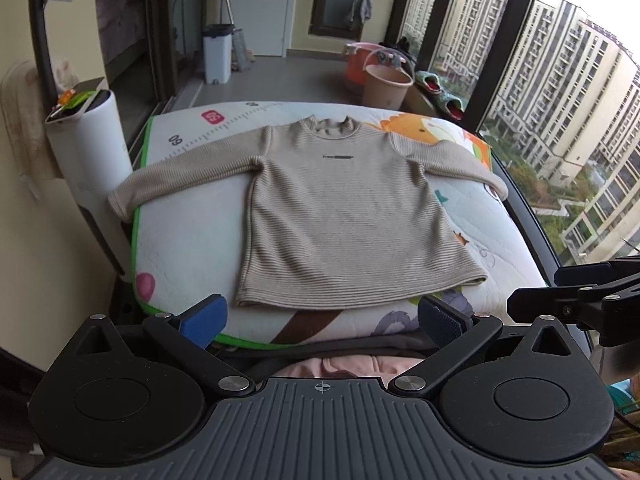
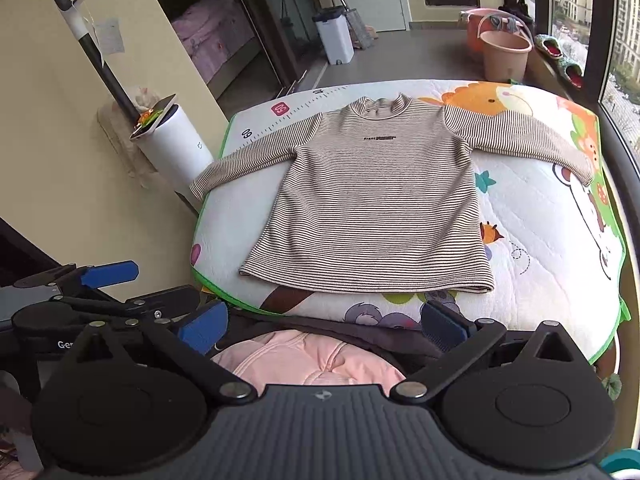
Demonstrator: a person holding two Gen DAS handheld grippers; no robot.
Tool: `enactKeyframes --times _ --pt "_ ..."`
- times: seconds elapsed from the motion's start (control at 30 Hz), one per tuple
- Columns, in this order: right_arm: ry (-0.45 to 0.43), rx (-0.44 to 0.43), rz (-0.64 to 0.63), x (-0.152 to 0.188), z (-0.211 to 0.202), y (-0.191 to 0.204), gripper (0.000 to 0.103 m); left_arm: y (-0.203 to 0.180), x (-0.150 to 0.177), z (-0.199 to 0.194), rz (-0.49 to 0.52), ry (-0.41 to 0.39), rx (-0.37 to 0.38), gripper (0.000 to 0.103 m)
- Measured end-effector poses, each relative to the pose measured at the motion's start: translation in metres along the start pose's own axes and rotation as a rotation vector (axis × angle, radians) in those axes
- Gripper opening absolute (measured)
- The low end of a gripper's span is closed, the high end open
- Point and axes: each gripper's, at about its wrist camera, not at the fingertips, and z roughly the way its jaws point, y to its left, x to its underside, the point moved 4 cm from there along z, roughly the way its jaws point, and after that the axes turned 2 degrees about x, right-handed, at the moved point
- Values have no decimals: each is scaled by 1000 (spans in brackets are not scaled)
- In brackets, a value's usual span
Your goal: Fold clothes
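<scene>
The left gripper [image 1: 322, 320], its blue-padded fingers spread wide and holding nothing, hovered just short of the near edge of the padded play mat with cartoon animal prints and a green border [image 1: 188, 236]; the right gripper [image 2: 324, 326] stood equally wide apart and empty, at the same near edge, and part of it showed at the right side of the left wrist view [image 1: 576, 300]; beneath both lay a pale pink garment [image 2: 308, 360], below the mat's near edge.

Beyond the fingers, the beige long-sleeved top with fine dark horizontal stripes [image 2: 372, 204] lay flat and face up on the mat, its hem nearest the grippers, its collar at the far side, and both sleeves stretched outward; the left cuff overhung the mat's edge, the right reached about to its border.

Left of the mat stood a white cylindrical appliance with a black handle [image 2: 176, 144]; farther back on the grey floor were a white lidded bin [image 2: 334, 36] and a pink plastic bucket [image 2: 505, 56] near the windows.
</scene>
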Motion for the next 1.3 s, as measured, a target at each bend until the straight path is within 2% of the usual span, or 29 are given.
enactKeyframes --times 0.83,1.3 --pt "64 15 -2 7 14 -7 103 -8 6 10 2 41 17 103" --pt "68 22 6 6 17 -10 103 -9 5 15 9 57 14 103"
